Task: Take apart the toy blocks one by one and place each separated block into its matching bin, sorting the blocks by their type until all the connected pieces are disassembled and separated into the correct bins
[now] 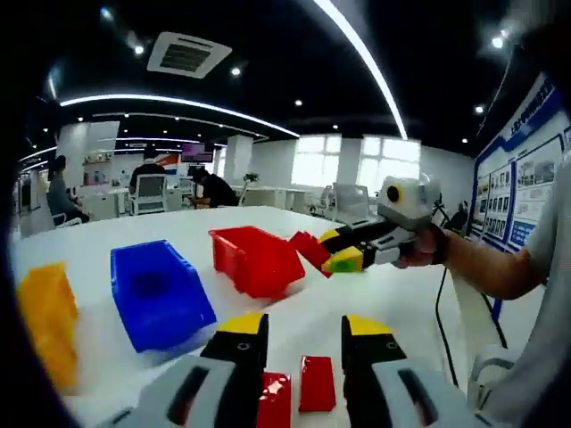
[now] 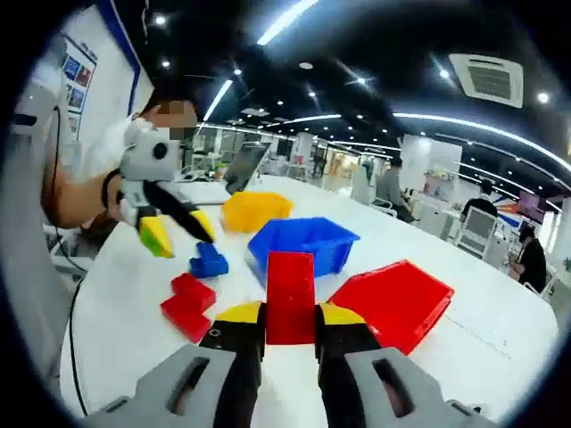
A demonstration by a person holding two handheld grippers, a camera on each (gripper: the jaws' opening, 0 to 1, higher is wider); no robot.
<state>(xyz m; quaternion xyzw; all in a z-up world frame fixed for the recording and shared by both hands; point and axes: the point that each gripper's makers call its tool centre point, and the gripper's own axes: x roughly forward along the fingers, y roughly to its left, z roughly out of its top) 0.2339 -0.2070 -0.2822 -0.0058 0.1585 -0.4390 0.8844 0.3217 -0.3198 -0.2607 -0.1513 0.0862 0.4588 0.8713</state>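
A red block [image 2: 290, 297] sits upright between the right gripper [image 2: 290, 325] jaws, pinched at its lower end and held up off the table, and in the left gripper view that same block [image 1: 311, 251] hangs just at the near right corner of the red bin [image 1: 259, 259], with the right gripper [image 1: 335, 254] reaching in from the right. The jaws are clamped on it, no daylight either side.

Down on the white table [image 2: 134, 312], more red blocks [image 2: 189, 305] lie joined together, and a small blue block [image 2: 208, 262] rests just beyond them, near the blue bin [image 2: 303, 242]. From the left gripper view, two red blocks [image 1: 303, 388] lie flat on the table [image 1: 375, 294] right between that gripper's jaws.

The left gripper [image 1: 301, 337] has its jaws spread wide, nothing held between them; in the right gripper view it [image 2: 178, 234] hovers above the table at the left, over the blue block, yellow tips apart.

Three bins stand in a row: in the left gripper view, the yellow bin [image 1: 49, 316] at far left, the blue bin [image 1: 159, 292] next to it, the red bin beyond that. In the right gripper view the yellow bin [image 2: 254, 209] is farthest, blue in the middle, the red bin [image 2: 393, 303] nearest on the right.

Around it all, an office: desks and seated people [image 1: 62, 192] in the background, posters along the wall [image 1: 526, 178], strip lights [image 2: 285, 18] across a dark ceiling.
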